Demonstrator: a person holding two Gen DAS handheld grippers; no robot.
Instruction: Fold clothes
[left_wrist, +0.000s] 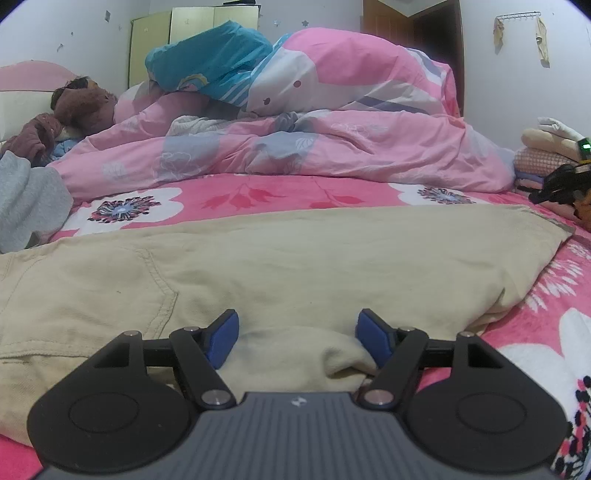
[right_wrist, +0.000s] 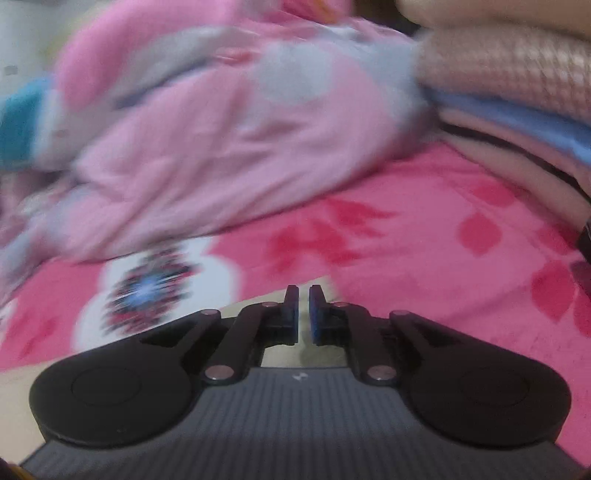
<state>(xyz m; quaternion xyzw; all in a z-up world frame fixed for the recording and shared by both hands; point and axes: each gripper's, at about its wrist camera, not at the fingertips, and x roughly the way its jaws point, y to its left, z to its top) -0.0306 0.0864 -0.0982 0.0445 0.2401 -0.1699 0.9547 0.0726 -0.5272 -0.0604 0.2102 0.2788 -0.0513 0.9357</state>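
Beige trousers (left_wrist: 280, 258) lie spread flat across the pink floral bedspread (left_wrist: 258, 195), a back pocket showing at the left. My left gripper (left_wrist: 297, 338) rests low over their near edge, open, its blue pads (left_wrist: 221, 339) standing either side of a raised hump of the beige cloth. At the far right edge of the left wrist view my right gripper (left_wrist: 554, 186) hovers past the trousers' far right corner. The right wrist view is blurred; there the right gripper (right_wrist: 303, 314) is shut, only a slit between its pads, with a strip of beige cloth (right_wrist: 280, 356) under it.
A heaped pink quilt (left_wrist: 332, 147) and a blue one (left_wrist: 210, 62) fill the back of the bed. A stack of folded clothes (left_wrist: 543, 158) sits at the right edge, also close in the right wrist view (right_wrist: 517, 92). A grey garment (left_wrist: 29, 199) lies at the left.
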